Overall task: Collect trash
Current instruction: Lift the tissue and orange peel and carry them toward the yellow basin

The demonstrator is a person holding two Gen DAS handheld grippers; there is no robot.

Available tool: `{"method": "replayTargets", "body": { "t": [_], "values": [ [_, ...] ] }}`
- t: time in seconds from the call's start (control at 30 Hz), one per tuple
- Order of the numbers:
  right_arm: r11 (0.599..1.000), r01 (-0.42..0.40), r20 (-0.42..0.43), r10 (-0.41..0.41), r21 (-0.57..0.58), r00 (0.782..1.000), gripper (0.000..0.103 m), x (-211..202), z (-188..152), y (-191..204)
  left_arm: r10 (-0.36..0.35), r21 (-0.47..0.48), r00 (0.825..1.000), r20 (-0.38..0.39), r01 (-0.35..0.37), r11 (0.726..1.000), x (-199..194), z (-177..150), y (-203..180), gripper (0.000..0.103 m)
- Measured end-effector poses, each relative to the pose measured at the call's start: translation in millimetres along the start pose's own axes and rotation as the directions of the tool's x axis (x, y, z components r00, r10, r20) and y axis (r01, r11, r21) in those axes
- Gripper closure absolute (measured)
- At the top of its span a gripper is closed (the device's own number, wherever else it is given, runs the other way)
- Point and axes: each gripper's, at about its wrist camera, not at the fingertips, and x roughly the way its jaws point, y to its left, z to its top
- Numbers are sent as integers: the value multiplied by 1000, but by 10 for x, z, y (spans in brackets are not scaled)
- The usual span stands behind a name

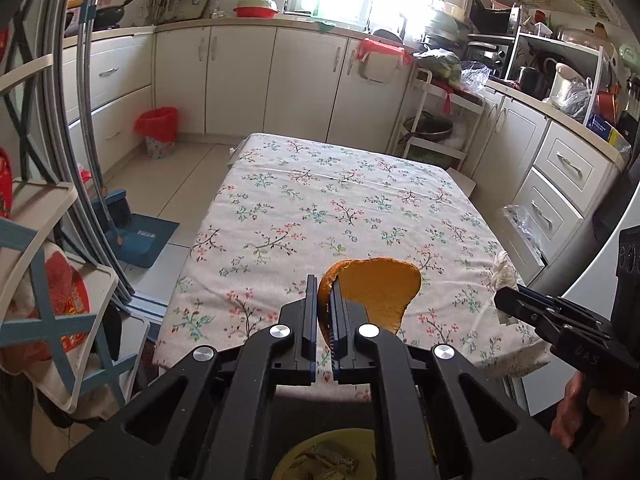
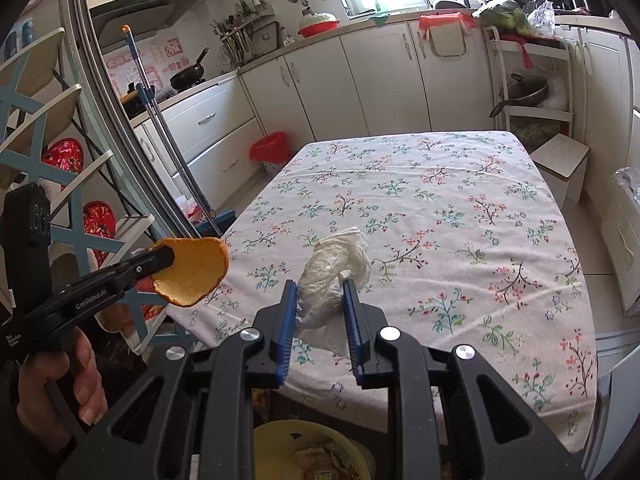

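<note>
My left gripper (image 1: 325,283) is shut on a piece of orange peel (image 1: 380,292) and holds it above the near edge of the floral-cloth table (image 1: 320,200). It also shows in the right wrist view (image 2: 170,258) with the peel (image 2: 192,272). My right gripper (image 2: 320,286) is shut on a crumpled white tissue (image 2: 332,268), held over the table's near edge (image 2: 440,220). In the left wrist view the right gripper (image 1: 504,300) shows with the tissue (image 1: 505,272). A yellow bin with scraps (image 2: 316,456) sits below both grippers (image 1: 320,460).
A small bin with a red bag (image 1: 158,130) stands on the floor by the cabinets. A blue dustpan and broom (image 1: 136,236) lean at the left. A blue-and-white rack (image 1: 48,280) stands close on the left. A white stool (image 2: 560,164) sits right of the table.
</note>
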Motion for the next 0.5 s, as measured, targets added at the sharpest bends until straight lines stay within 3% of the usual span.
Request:
{"method": "replayTargets", "body": {
  "t": [0.5],
  "values": [
    [1000,6,3,-6,-15,1000,79,-191,-313,122,1,-9,1000,-5,-1,1000,-307,-335,50,98]
  ]
}}
